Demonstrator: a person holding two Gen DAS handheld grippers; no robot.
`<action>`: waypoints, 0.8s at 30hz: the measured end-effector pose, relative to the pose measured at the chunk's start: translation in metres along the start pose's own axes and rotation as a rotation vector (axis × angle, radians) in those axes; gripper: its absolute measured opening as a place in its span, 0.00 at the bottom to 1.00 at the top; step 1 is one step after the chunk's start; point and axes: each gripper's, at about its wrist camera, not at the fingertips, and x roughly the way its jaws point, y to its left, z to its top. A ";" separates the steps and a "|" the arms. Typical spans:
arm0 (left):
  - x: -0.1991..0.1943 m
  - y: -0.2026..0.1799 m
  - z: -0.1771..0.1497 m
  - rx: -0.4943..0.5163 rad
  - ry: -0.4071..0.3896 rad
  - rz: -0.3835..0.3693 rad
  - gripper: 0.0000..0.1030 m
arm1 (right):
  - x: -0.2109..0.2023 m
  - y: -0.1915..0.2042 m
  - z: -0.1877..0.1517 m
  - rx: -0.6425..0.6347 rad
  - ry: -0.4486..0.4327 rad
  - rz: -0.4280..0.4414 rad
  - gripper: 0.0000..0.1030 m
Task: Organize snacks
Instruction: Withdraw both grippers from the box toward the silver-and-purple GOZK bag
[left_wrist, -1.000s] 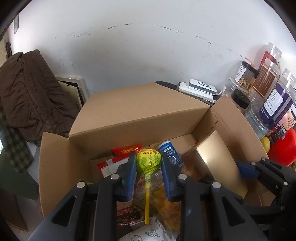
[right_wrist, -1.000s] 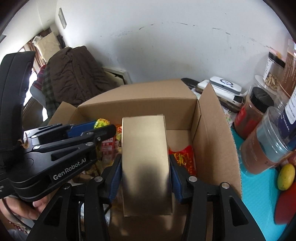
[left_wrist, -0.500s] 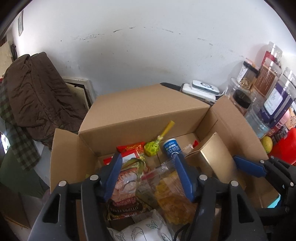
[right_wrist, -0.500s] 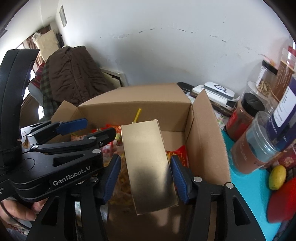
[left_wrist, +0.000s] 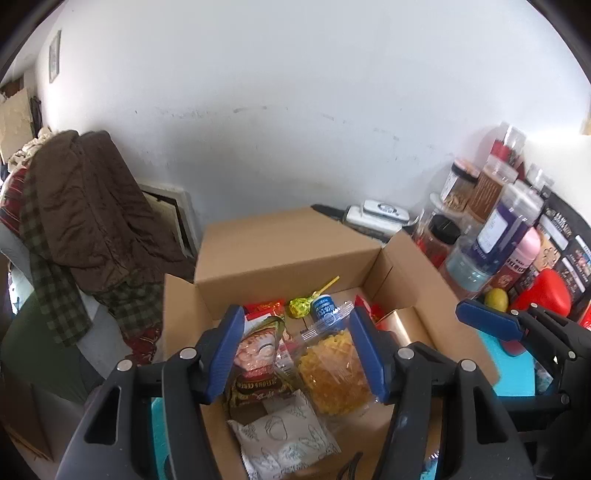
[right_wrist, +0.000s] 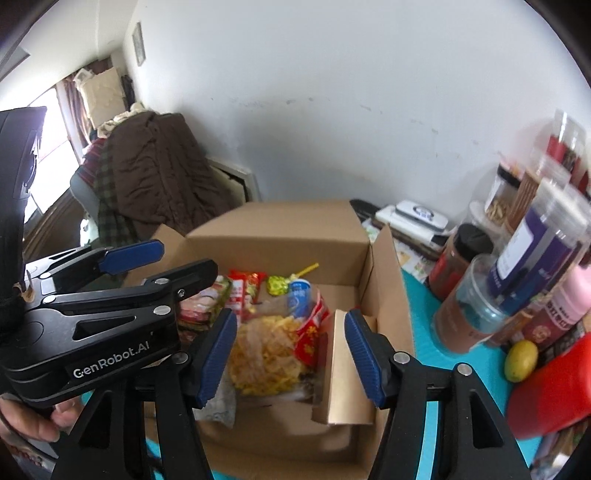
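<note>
snacks: gold box (right_wrist: 345, 373) stands against right wall inside carton (left_wrist: 288, 254), lollipop (left_wrist: 300, 306) lies at back near tube (left_wrist: 324, 309) | left gripper (left_wrist: 297, 356) spread wide, empty | right gripper (right_wrist: 291, 360) spread wide, empty, above carton

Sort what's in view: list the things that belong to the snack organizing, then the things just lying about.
Job: cardboard box, lollipop, yellow chips bag, gold box, white packet, both open tongs, left and right.

Lying about: brown coat, jars, lemon.
</note>
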 end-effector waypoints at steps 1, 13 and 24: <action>-0.009 0.000 0.001 0.002 -0.012 -0.001 0.57 | -0.008 0.002 0.000 -0.006 -0.012 -0.002 0.60; -0.088 -0.007 -0.006 0.005 -0.127 -0.013 0.57 | -0.081 0.021 -0.005 -0.047 -0.150 -0.032 0.61; -0.144 -0.018 -0.031 0.040 -0.182 -0.036 0.57 | -0.135 0.028 -0.029 -0.055 -0.228 -0.063 0.61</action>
